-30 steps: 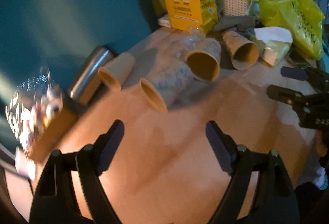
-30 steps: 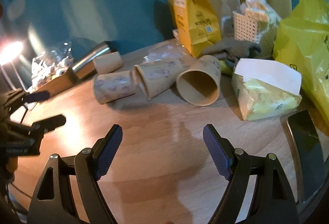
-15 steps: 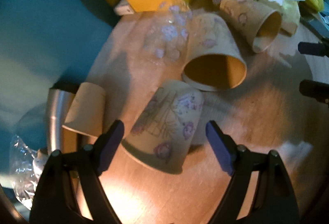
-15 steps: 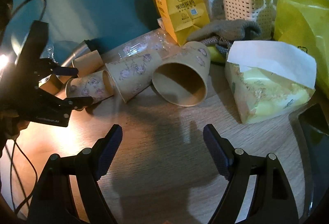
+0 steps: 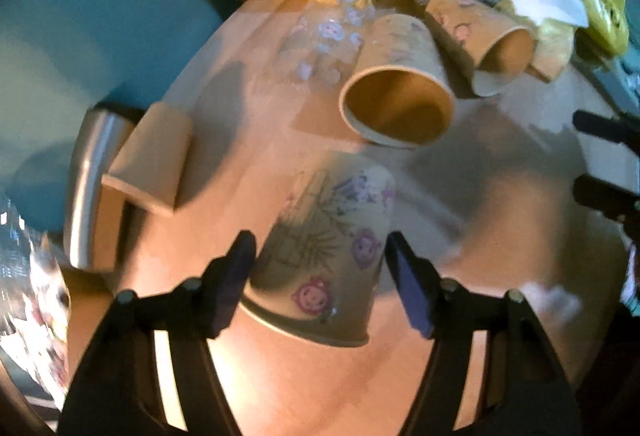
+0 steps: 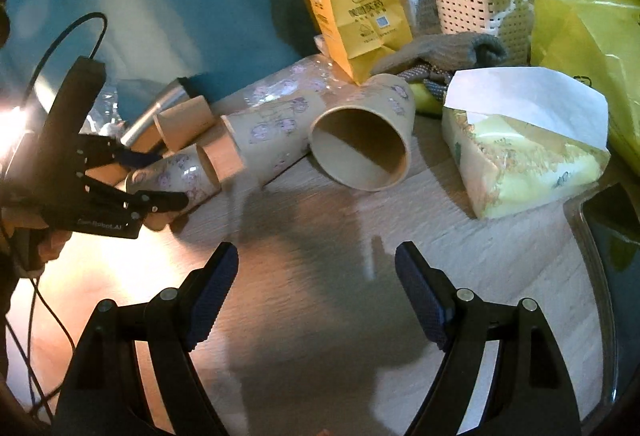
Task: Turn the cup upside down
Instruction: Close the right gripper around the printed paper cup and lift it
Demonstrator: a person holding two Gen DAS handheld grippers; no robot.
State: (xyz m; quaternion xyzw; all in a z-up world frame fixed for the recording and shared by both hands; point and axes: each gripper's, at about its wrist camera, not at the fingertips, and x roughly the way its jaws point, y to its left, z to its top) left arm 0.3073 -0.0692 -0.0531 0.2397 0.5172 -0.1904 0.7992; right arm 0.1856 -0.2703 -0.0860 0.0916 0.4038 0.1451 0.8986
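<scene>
The paper cup (image 5: pixel 326 256) is tan, printed with purple and pink cartoon figures. It lies on its side on the bench (image 5: pixel 480 228), rim toward the camera.

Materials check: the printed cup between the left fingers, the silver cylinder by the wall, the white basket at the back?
Printed cup: looks like matte paper, with cartoon print and a rolled rim.
Silver cylinder: probably brushed metal, judging by the long soft highlight along its side.
White basket: likely moulded plastic, with a regular grid of holes and a slight gloss.
</scene>
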